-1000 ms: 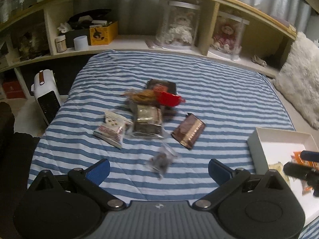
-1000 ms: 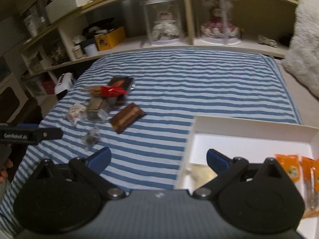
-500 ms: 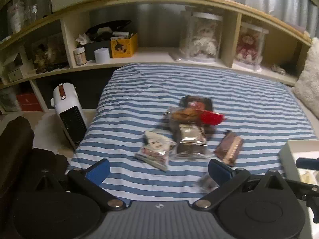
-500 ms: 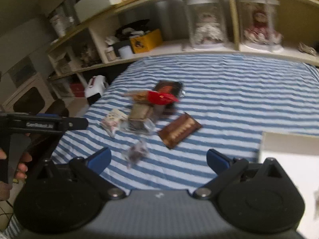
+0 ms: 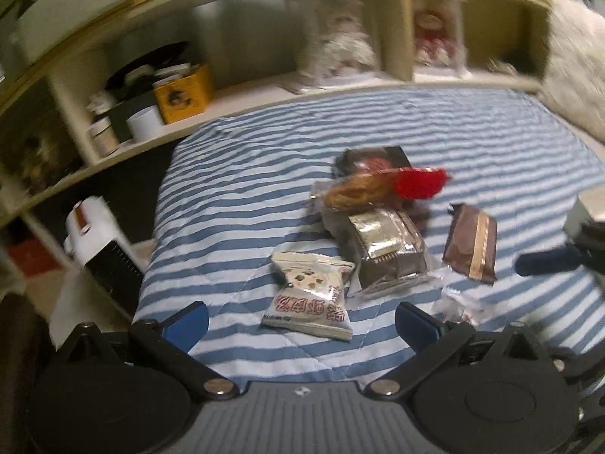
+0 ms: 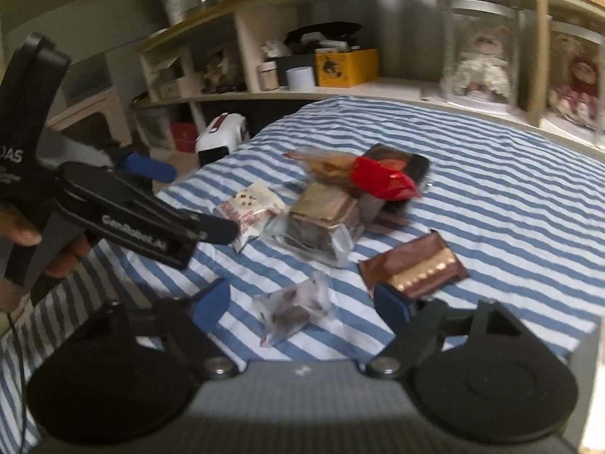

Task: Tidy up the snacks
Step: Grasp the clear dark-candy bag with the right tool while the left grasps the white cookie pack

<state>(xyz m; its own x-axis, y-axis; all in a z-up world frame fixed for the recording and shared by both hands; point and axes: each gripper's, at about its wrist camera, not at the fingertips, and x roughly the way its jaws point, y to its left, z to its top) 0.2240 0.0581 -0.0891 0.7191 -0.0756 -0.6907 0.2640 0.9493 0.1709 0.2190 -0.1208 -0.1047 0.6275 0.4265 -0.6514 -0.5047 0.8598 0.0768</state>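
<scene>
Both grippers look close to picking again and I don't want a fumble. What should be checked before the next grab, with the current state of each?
1. Left gripper open, empty: ok.
2. Right gripper open, empty: ok.
3. White cookie packet lies between the left fingers' line, apart from the pile: ok.
4. Small clear wrapped snack lies between the right fingers: ok.
5. Grippers apart from each other: ok, though near.
6. White box free to receive: cannot tell, only a corner shows.

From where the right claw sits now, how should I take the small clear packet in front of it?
Come straight down on the small clear packet with the right claw. It lies flat and alone on the striped bedspread; pinch its puffed middle.
</scene>
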